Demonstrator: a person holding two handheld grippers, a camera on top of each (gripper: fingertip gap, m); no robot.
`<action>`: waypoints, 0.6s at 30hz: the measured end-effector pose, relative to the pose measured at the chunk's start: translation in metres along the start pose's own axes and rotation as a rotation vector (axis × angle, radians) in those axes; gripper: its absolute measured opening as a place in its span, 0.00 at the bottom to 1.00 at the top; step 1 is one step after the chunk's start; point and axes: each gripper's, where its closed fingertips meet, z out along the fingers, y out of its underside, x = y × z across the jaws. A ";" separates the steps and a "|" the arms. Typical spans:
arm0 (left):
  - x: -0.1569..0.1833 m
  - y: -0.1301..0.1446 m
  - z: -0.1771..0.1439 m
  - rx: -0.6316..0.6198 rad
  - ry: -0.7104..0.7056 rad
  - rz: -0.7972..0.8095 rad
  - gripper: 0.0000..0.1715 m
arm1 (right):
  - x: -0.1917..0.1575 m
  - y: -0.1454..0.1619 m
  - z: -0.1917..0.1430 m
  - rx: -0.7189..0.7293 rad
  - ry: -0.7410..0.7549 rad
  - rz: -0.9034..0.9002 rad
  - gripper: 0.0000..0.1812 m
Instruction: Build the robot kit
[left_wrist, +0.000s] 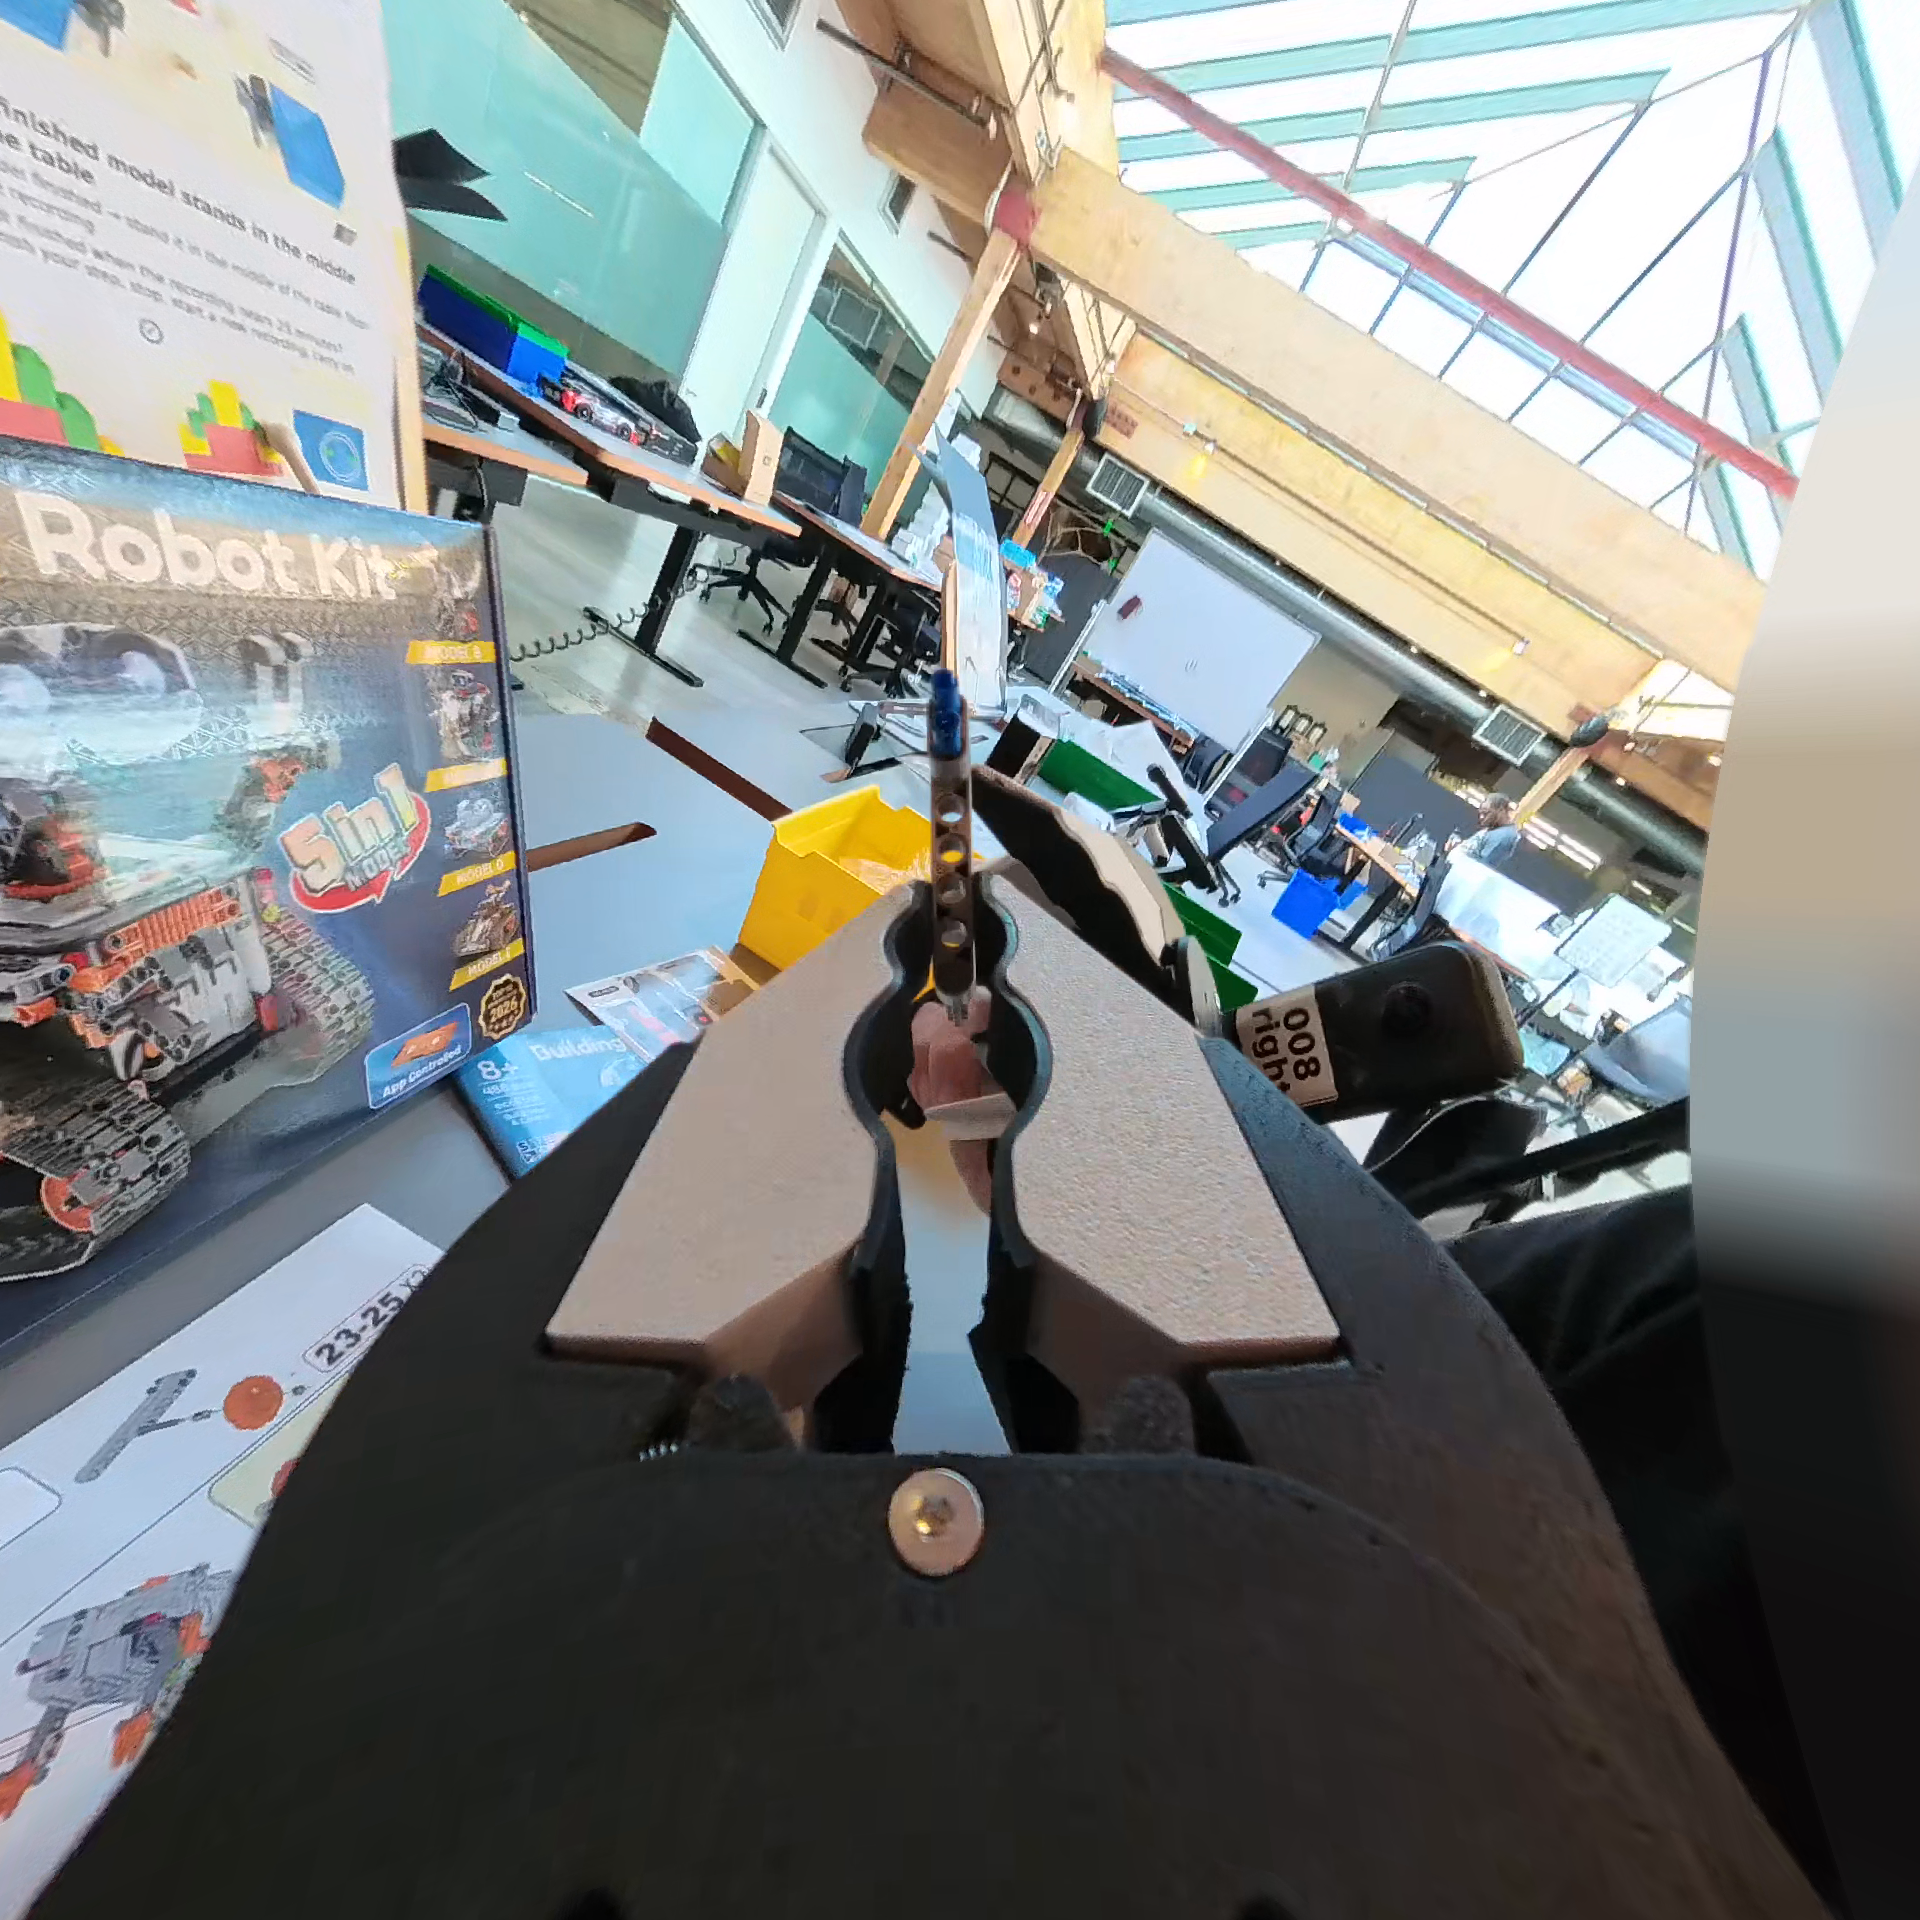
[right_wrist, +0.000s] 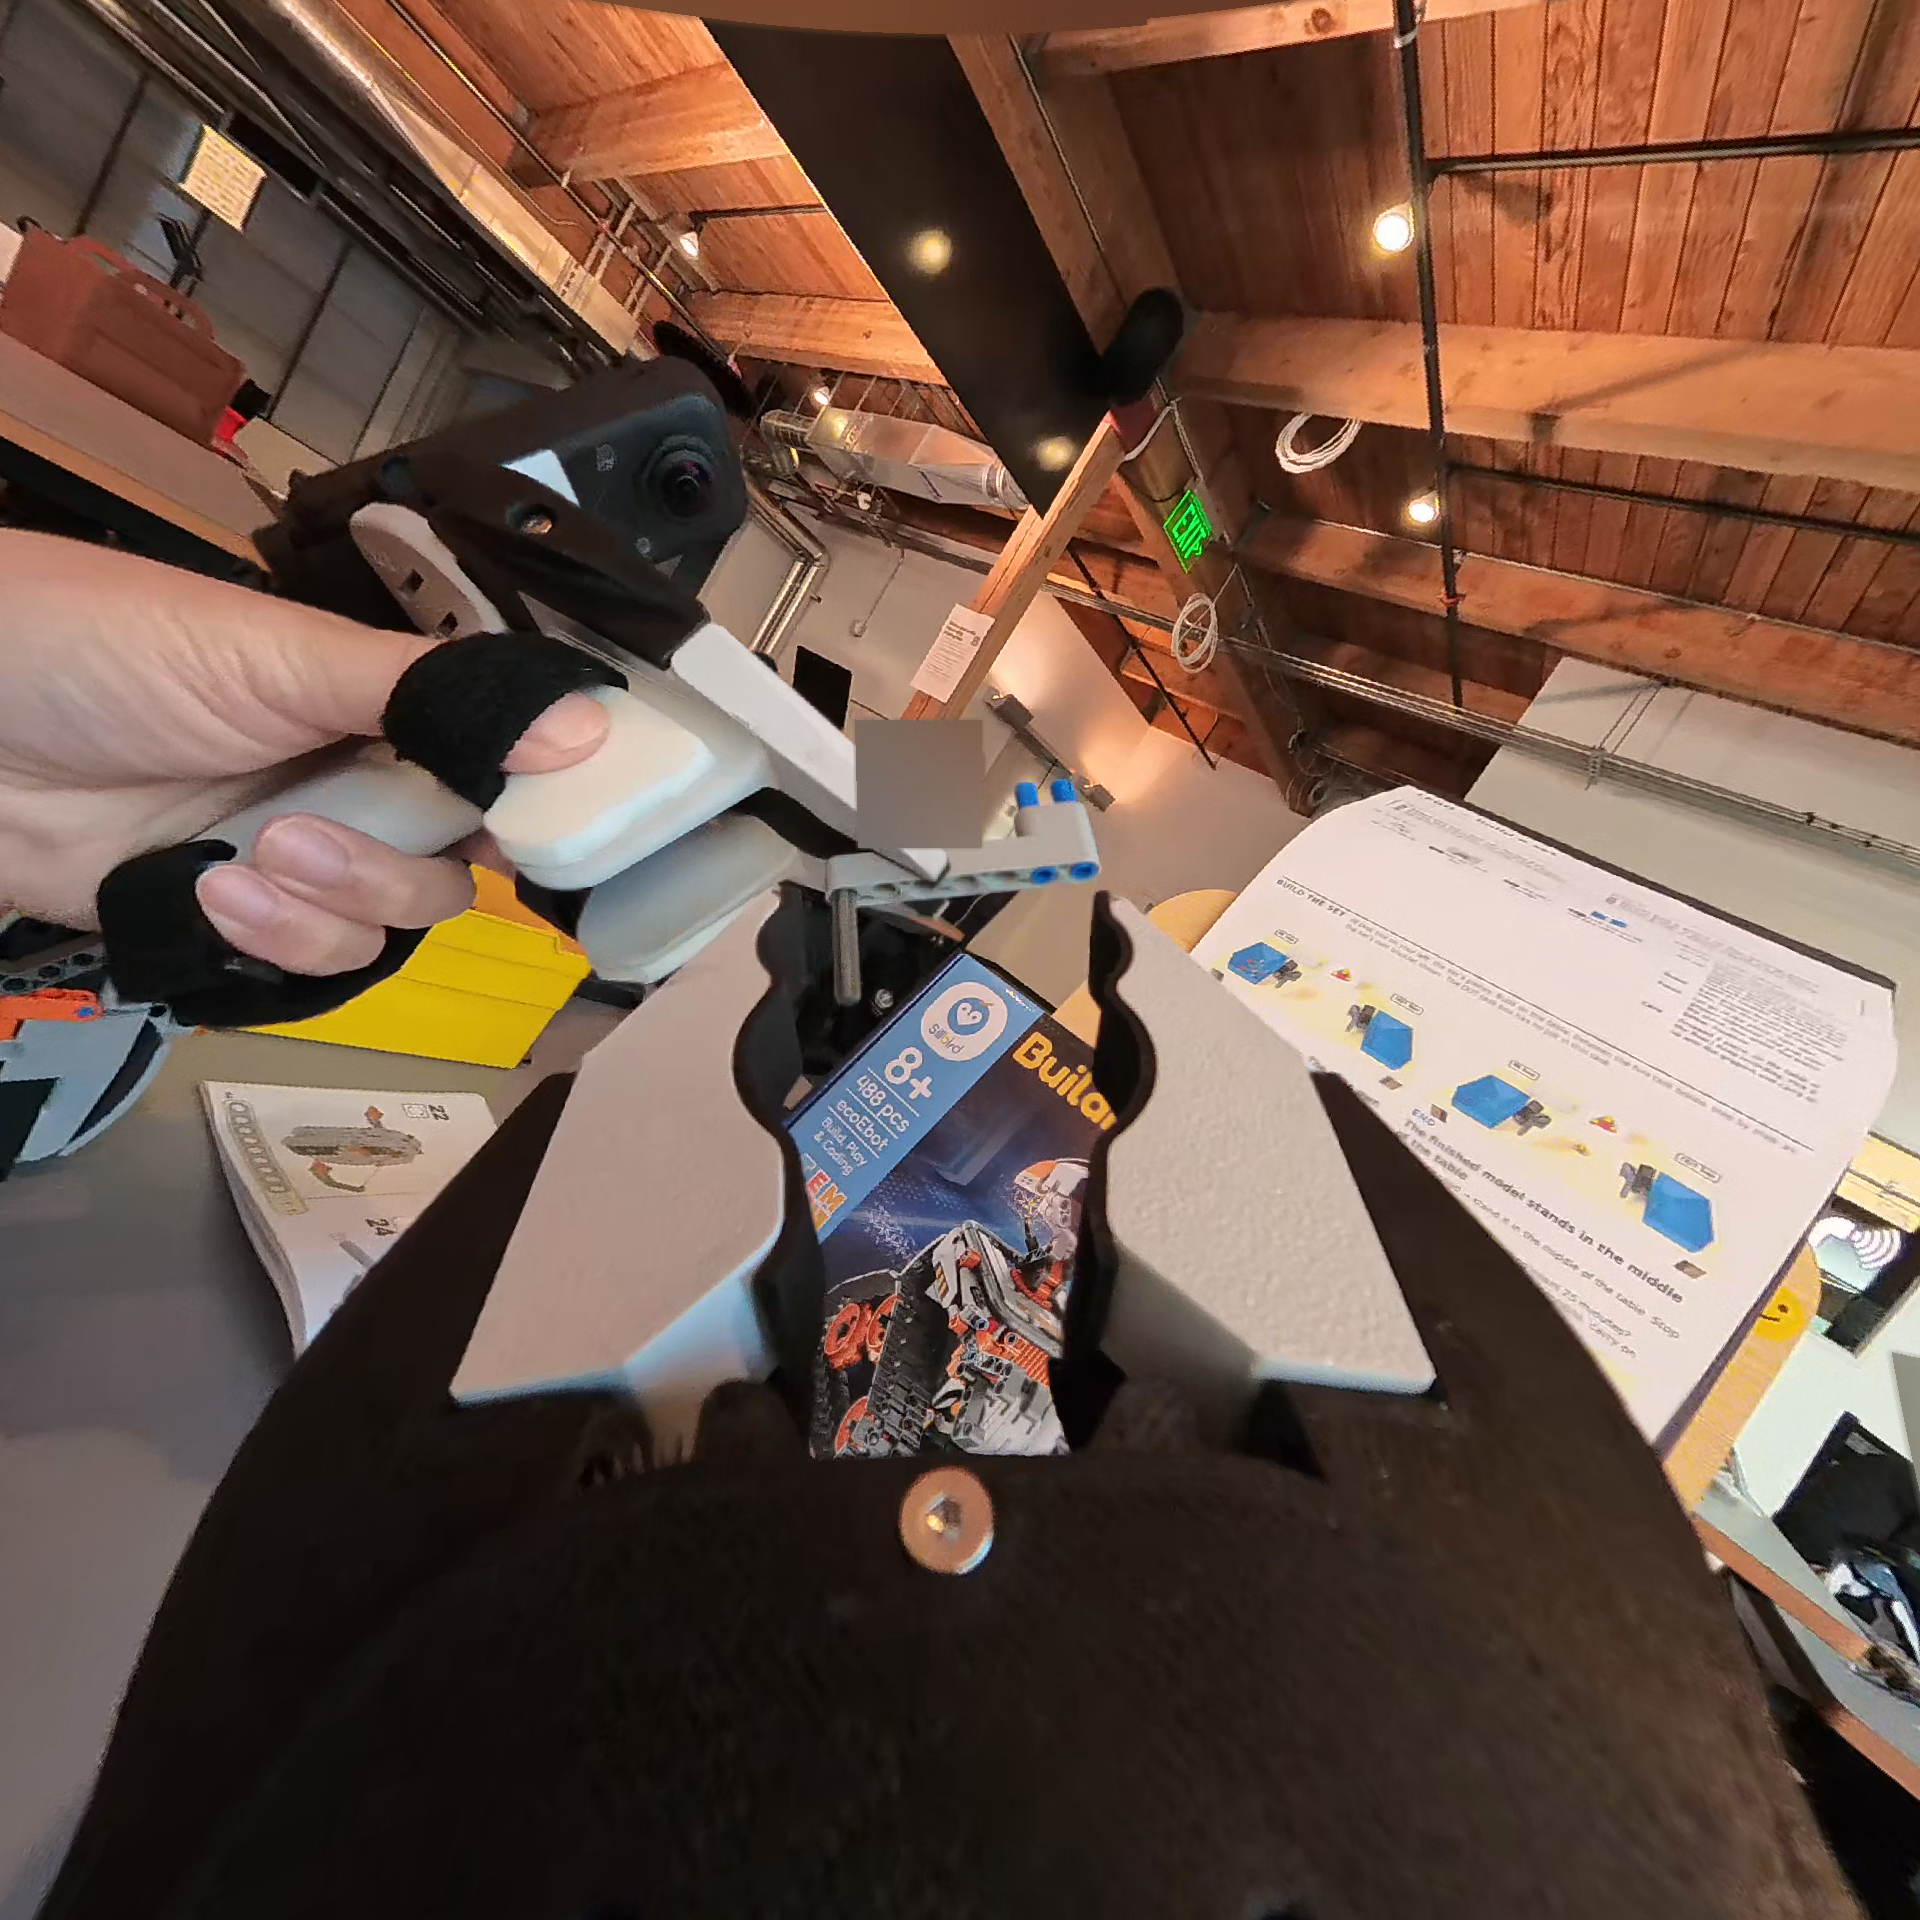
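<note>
My left gripper (left_wrist: 951, 904) is shut on a grey perforated L-shaped beam (left_wrist: 951, 831) with blue pins (left_wrist: 943, 698) at its top end, held up in the air above the table. In the right wrist view a hand (right_wrist: 187, 727) holds that left gripper (right_wrist: 925, 860), and the beam (right_wrist: 997, 868) lies level with blue pins (right_wrist: 1044, 795) and a grey axle (right_wrist: 847, 951) hanging down. My right gripper (right_wrist: 940, 920) is open and empty, just below the beam, its jaws either side of it without touching. The right gripper's body (left_wrist: 1382, 1023) shows to the right in the left wrist view.
A robot kit box (left_wrist: 239, 831) stands on the grey table (left_wrist: 623, 790), also seen in the right wrist view (right_wrist: 935, 1195). A yellow bin (left_wrist: 821, 883), an open instruction booklet (right_wrist: 332, 1174), a printed sheet (left_wrist: 135, 1455) and an upright instruction board (right_wrist: 1558, 1091) surround it. A part-built orange-grey model (right_wrist: 42, 1039) sits far left. My left and right fingertips are right by each other.
</note>
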 end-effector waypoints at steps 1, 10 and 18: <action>-0.001 -0.001 -0.001 0.004 -0.003 -0.007 0.03 | -0.001 0.001 0.000 -0.009 -0.010 0.002 0.28; -0.008 0.005 0.001 -0.012 -0.015 -0.041 0.03 | -0.025 0.012 0.004 -0.101 -0.125 -0.064 0.03; -0.005 0.006 0.003 -0.007 0.031 -0.090 0.03 | -0.023 0.010 0.002 -0.083 -0.121 -0.038 0.02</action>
